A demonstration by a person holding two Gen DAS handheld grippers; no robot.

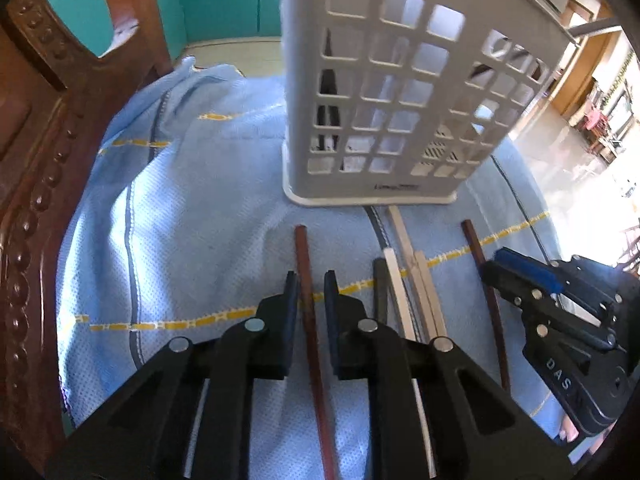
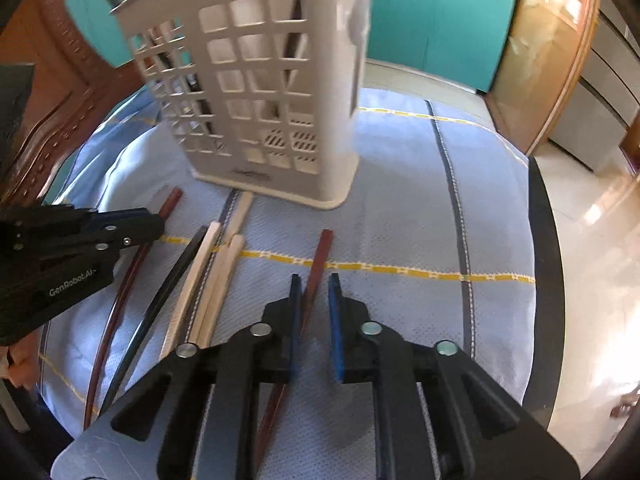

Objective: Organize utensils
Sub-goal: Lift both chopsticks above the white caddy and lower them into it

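A white slotted utensil holder stands on the blue cloth; it also shows in the right wrist view, with dark utensils inside. Loose chopsticks lie in front of it: brown, black and pale ones. My left gripper is open, its jaws either side of a brown chopstick. My right gripper is open, straddling another brown chopstick. Between them lie a black chopstick and pale chopsticks. The right gripper appears in the left wrist view, and the left gripper in the right wrist view.
The blue cloth covers a round table with a dark rim. A carved wooden chair back stands at the left. Teal cabinets and tiled floor lie beyond.
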